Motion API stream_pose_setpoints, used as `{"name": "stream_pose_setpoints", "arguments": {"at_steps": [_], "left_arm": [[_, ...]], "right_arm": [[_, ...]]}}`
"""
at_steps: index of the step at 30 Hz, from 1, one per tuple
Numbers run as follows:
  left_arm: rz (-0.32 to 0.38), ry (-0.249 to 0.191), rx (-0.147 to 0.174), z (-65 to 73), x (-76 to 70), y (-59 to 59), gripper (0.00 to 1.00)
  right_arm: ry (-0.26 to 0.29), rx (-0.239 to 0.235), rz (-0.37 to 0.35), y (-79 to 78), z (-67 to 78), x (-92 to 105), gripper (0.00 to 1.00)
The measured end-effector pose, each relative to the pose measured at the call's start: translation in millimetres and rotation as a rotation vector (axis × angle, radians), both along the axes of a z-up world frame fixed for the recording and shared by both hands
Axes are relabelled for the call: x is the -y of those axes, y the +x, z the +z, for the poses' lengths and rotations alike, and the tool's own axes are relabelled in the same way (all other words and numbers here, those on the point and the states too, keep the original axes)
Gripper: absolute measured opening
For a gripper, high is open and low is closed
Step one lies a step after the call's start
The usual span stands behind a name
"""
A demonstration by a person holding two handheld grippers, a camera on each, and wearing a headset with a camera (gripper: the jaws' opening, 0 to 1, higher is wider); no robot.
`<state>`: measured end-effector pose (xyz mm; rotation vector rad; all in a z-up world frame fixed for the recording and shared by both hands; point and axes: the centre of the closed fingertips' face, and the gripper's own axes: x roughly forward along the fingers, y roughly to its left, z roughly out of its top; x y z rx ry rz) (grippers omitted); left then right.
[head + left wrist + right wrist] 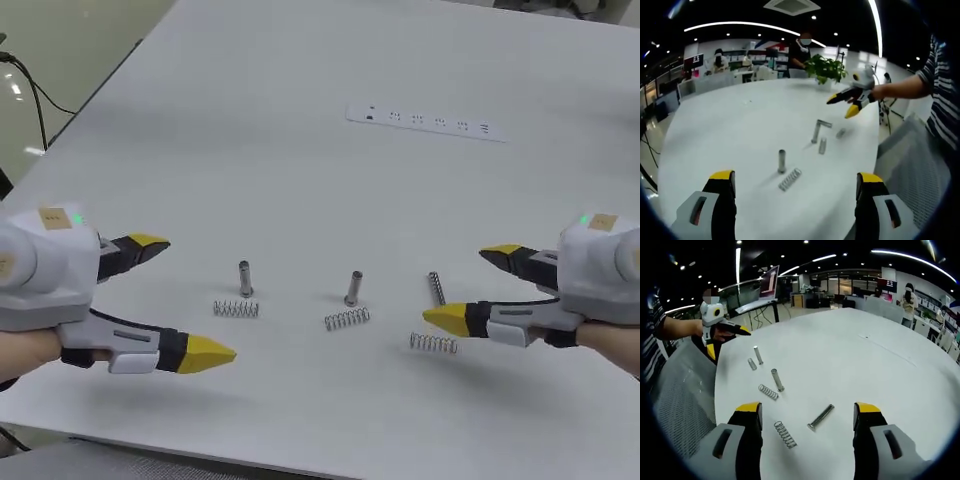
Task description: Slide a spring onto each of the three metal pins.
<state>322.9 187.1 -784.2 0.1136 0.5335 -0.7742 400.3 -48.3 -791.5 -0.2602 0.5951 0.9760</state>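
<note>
We hold the left claw (pixel 197 297) low over the near left part of the white surface (pixel 300 180). Its two yellow-tipped jaws are spread wide with nothing between them. The right claw (pixel 455 285) hangs over the near right part, just as wide open and gripping nothing.

Between the two claws the three metal pins sit in a row across the surface. The left pin (pixel 244 278) stands upright and the middle pin (pixel 353 288) stands too. The right pin (pixel 436 288) lies on its side, as the right gripper view shows it flat on the surface ahead of the jaws.

Each spring lies flat on the near side of its pin, close by but apart from it: the left spring (pixel 236 309), the middle spring (pixel 347 319) and the right spring (pixel 433 343). No spring is on a pin yet. In the head view the right claw's nearer jaw tip appears between the right pin and the right spring.

Well beyond the row, a white power strip (pixel 425 121) lies on the surface.
</note>
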Motion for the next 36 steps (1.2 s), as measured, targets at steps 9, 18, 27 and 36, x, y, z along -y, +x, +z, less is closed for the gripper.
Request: {"name": "stream_pose_setpoints", "arguments": {"at_steps": [9, 18, 27, 36], "left_arm": [[0.006, 0.004, 0.001, -1.4, -1.2, -1.6, 0.98], [0.011, 0.000, 0.007, 1.3, -3.4, -0.3, 0.98], [0.006, 0.000, -0.001, -1.8, -1.0, -3.0, 0.98], [0.009, 0.000, -0.001, -1.1, -2.1, -3.5, 0.98]], "right_arm": [[-0.040, -0.058, -0.057, 14.5, -8.1, -0.4, 0.58], [-0.084, -0.140, -0.094, 19.3, -23.5, -2.6, 0.43], [-0.129, -0.217, -0.156, 26.0, -37.8, -2.6, 0.31], [-0.157, -0.287, -0.219, 31.8, -51.4, -2.1, 0.18]]}}
